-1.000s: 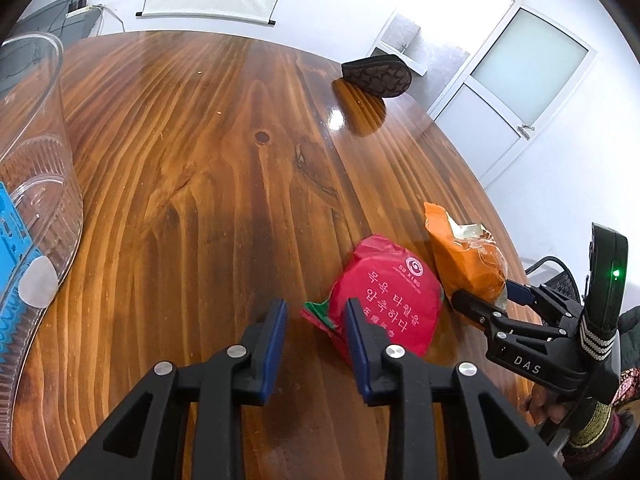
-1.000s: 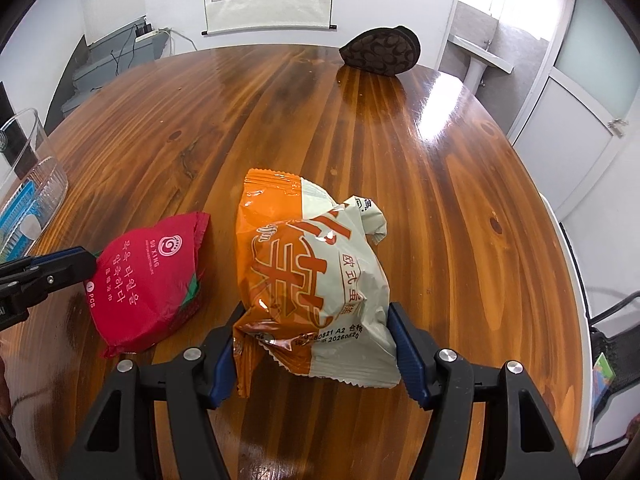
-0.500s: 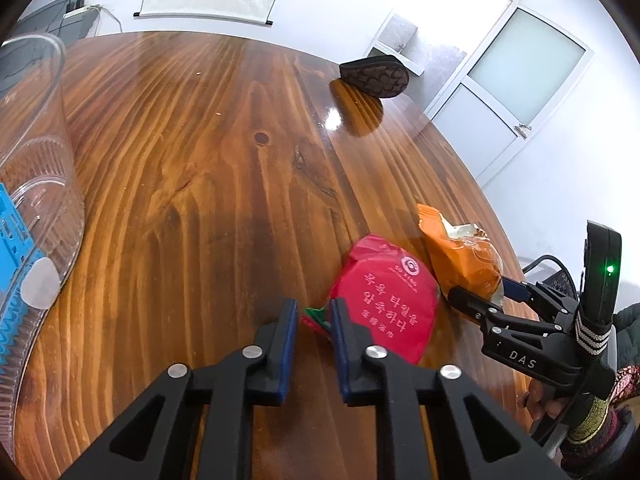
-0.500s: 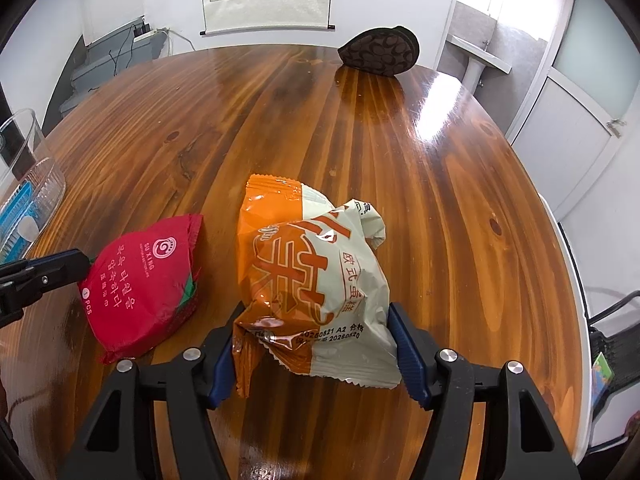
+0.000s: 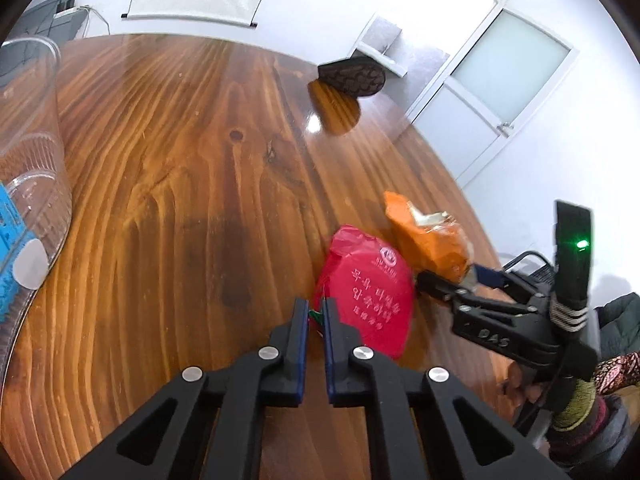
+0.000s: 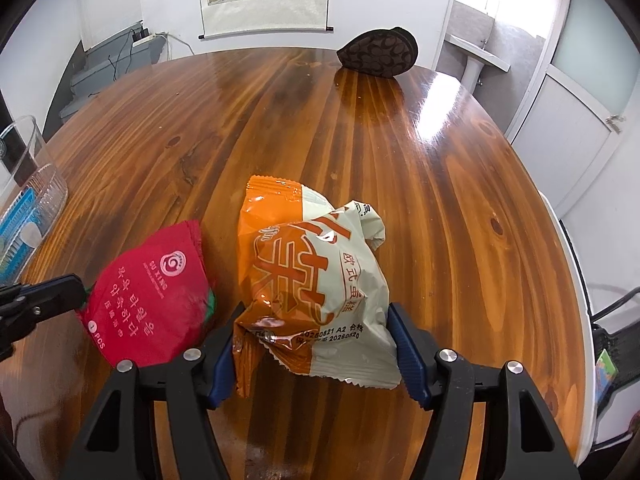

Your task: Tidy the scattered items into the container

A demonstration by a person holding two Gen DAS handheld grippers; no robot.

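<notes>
Left gripper: jaws have just been closing; now pinched on the crimped corner of the red packet, where a bit of green edge shows between the blue pads.
Red packet: flat, rounded pouch, white Korean lettering and a round logo; lies on the wooden table, touching or almost touching the orange bag on its right.
Right gripper: jaws held wide, pads pressing both sides of the orange bag.
Orange bag: puffy, crinkled snack wrapper, orange and cream, large orange characters, printed date line near the lower seam.
Container: clear plastic tub at the table's left edge, well apart from both packets; something blue inside, possibly a brush or comb.
Far edge: brown patterned pouch.
</notes>
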